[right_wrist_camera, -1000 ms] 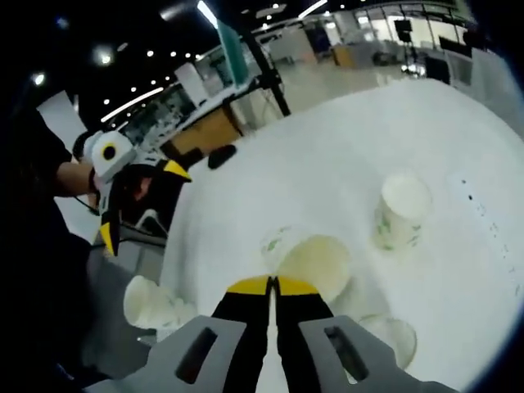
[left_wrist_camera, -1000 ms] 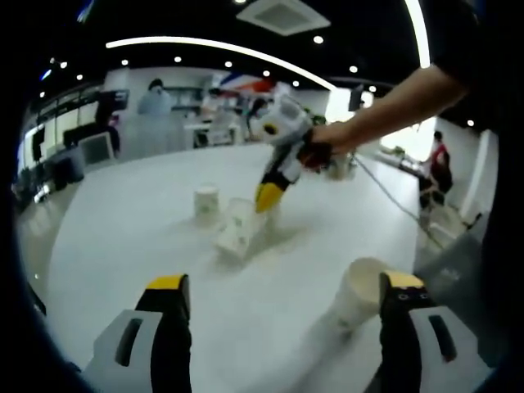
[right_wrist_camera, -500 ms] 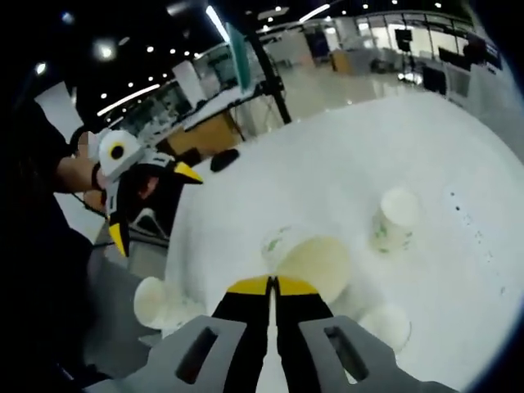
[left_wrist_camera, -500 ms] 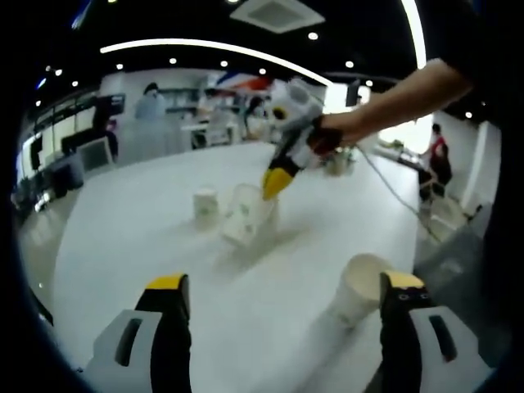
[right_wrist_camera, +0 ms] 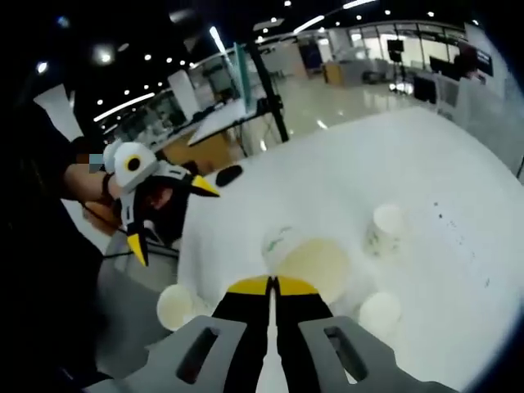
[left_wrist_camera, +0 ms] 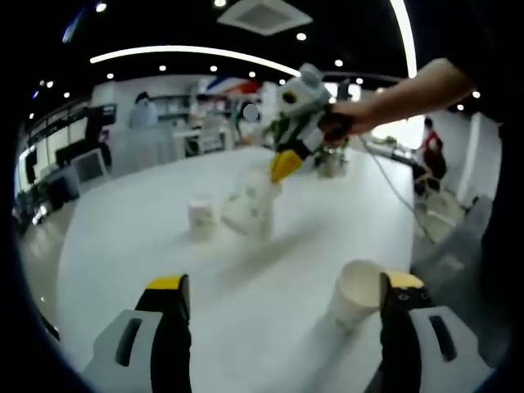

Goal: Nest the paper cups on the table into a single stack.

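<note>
Left gripper view. Left gripper, black jaws with yellow tips, spread wide at the bottom, nothing between them. Large white table stretching ahead. Upright white paper cup with an open mouth near the table's right edge, just inside the right jaw. Right gripper, white body with yellow tips, entering from the right in a person's hand, tips pinched on the rim of a white paper cup with green print, carried tilted and lifted off the table near its middle. Small upright white paper cup standing on the table just left of the lifted cup.

Right gripper view. Right gripper at the bottom, jaws pressed together on the near rim of the printed cup, its cream interior facing the camera. Table below. Small upright cup well in from the right edge. Another white paper cup beneath the held one, mouth up. Cup near the left edge, mouth up. Left gripper at left beyond that edge, jaws wide apart.
</note>
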